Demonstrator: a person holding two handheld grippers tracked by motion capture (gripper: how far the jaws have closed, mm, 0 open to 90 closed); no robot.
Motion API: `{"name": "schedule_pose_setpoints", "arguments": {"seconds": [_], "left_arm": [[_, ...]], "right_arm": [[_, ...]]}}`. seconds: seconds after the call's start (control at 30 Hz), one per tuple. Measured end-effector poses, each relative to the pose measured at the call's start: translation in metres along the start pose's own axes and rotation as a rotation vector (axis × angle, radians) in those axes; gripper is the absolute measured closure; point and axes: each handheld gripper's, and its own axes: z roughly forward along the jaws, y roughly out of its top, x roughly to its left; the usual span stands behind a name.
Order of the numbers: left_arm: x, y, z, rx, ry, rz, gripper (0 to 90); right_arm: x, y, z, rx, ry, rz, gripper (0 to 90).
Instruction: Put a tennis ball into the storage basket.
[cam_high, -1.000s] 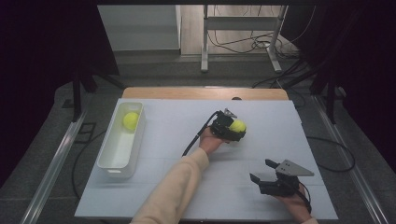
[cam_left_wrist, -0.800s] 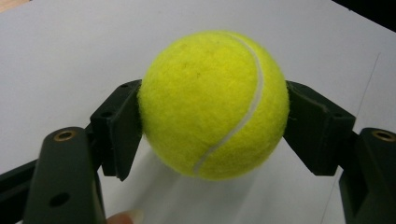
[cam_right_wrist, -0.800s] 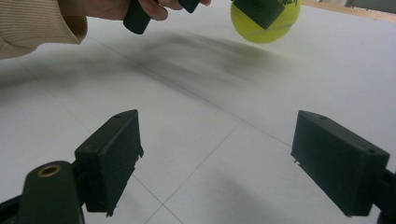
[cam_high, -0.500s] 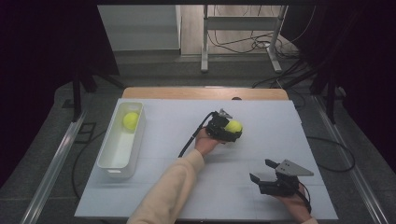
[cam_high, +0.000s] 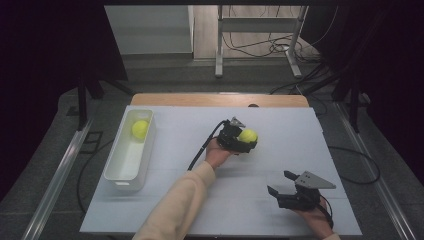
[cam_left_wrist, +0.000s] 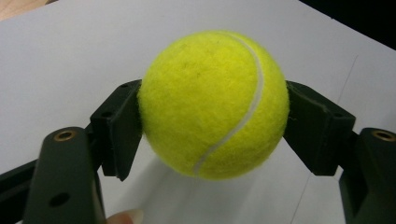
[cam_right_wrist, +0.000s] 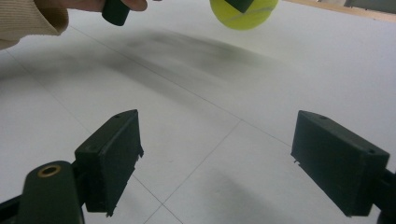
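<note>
step in hand, as judged: carry the tennis ball (cam_left_wrist: 214, 105) over to the white tray (cam_high: 120, 172), where a second ball (cam_high: 140, 128) already lies at the far end. to do it well: keep the squeeze even, since a round felt ball can roll out if the hold loosens; lift enough to clear the tray's near wall; travel level; let go only once low inside the tray, so it does not bounce out. left fingers (cam_left_wrist: 119, 128) are clenched on the tennis ball, one pad on each side, at about its widest part; the ball sits between the tips, bulging past them, raised off the white bench (cam_high: 280, 125), with its shadow beneath. right fingers (cam_right_wrist: 114, 156) stand wide apart with nothing between them, low over the bench, well apart from the ball.
</note>
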Motion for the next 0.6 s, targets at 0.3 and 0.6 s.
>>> {"name": "schedule_pose_setpoints", "arguments": {"seconds": [0.3,0.6], "left_arm": [[0.000,-0.004,-0.011,-0.017,-0.002,0.004,26.6],[0.003,-0.009,-0.020,-0.032,-0.002,-0.005,26.6]], "right_arm": [[0.000,0.000,0.000,0.001,-0.001,-0.001,16.4],[0.000,0.000,0.000,0.004,-0.002,-0.001,16.4]]}}
